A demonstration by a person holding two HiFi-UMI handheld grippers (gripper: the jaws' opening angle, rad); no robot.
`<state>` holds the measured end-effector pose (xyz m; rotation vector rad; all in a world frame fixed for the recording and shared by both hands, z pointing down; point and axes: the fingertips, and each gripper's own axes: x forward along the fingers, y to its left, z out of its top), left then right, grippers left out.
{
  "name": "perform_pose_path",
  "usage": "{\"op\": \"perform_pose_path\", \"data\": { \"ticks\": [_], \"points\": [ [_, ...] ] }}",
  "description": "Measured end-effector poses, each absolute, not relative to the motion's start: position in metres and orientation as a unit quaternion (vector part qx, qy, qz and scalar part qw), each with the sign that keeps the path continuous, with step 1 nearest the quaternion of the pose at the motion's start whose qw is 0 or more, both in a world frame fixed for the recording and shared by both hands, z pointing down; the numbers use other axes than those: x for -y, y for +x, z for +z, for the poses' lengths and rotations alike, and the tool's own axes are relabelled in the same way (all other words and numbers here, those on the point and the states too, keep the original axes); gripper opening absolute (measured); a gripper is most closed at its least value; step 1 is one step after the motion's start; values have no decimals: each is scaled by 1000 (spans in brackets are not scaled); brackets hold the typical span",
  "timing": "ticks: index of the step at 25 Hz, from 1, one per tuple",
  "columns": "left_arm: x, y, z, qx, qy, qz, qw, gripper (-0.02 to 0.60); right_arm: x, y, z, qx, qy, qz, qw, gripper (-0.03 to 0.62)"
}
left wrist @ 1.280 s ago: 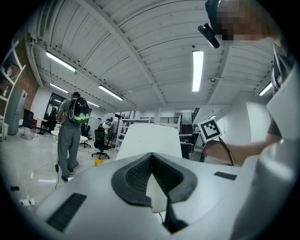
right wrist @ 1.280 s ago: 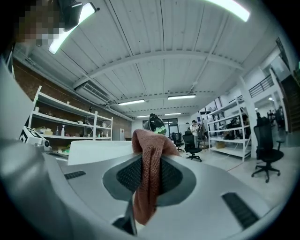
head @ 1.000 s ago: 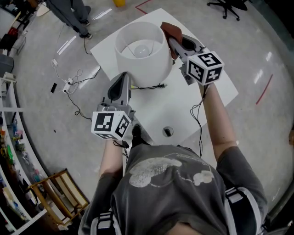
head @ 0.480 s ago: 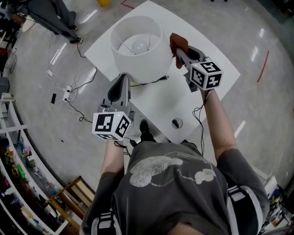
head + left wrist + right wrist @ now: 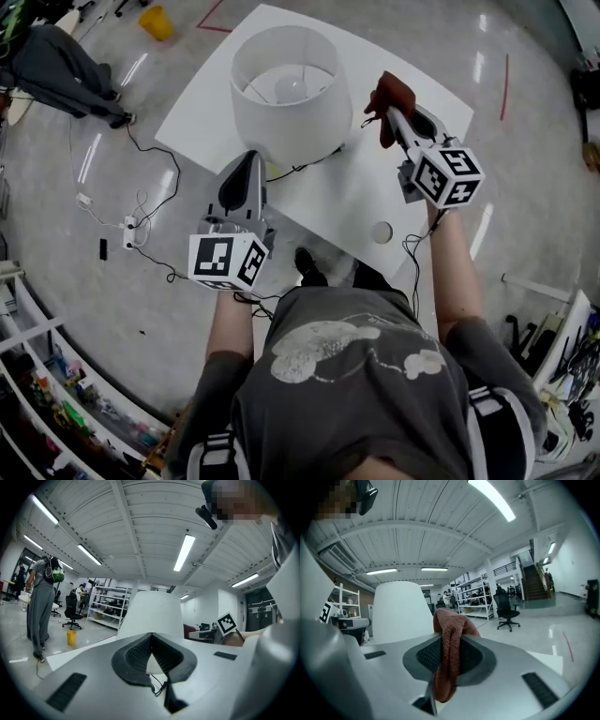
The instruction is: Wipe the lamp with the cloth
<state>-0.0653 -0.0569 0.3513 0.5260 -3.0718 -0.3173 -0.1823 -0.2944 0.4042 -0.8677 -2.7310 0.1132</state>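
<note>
A white lamp (image 5: 291, 108) with a drum shade stands on the white table (image 5: 375, 202); its bulb shows through the open top. My right gripper (image 5: 386, 111) is shut on a rust-red cloth (image 5: 391, 97), held right of the shade and apart from it. In the right gripper view the cloth (image 5: 449, 658) hangs between the jaws, with the lamp (image 5: 398, 611) ahead to the left. My left gripper (image 5: 249, 161) is shut and empty, just in front of the shade's near side. The left gripper view has the lamp (image 5: 152, 613) straight ahead.
The lamp's black cord (image 5: 309, 161) trails across the table. A small round disc (image 5: 382, 232) lies near the table's front edge. A power strip and cables (image 5: 131, 225) lie on the floor at left, near a person's legs (image 5: 56, 70) and a yellow bucket (image 5: 157, 22).
The right gripper with the cloth has moved away from the shade to the right. The head view has shifted. The left gripper stays near the shade.
</note>
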Motion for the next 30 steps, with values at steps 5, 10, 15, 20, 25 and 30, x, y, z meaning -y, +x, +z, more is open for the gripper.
{"op": "perform_pose_path", "data": {
  "ticks": [5, 10, 15, 20, 25, 30],
  "points": [
    [46, -79, 354, 973, 201, -110, 10, 8, 298, -154, 407, 953, -261, 54, 144, 58],
    [59, -61, 352, 973, 201, -110, 9, 8, 307, -122, 411, 951, -264, 68, 144, 58],
    [78, -36, 345, 975, 193, -108, 17, 8, 302, -102, 408, 943, -295, 79, 134, 58],
    [71, -12, 339, 979, 181, -92, 25, 8, 277, -82, 392, 933, -327, 96, 118, 58],
    [52, -3, 333, 977, 195, -87, 20, 8, 235, -57, 368, 926, -351, 93, 100, 58],
    [22, -22, 326, 966, 245, -88, 1, 8, 170, -45, 340, 930, -360, 47, 65, 58]
  ]
}}
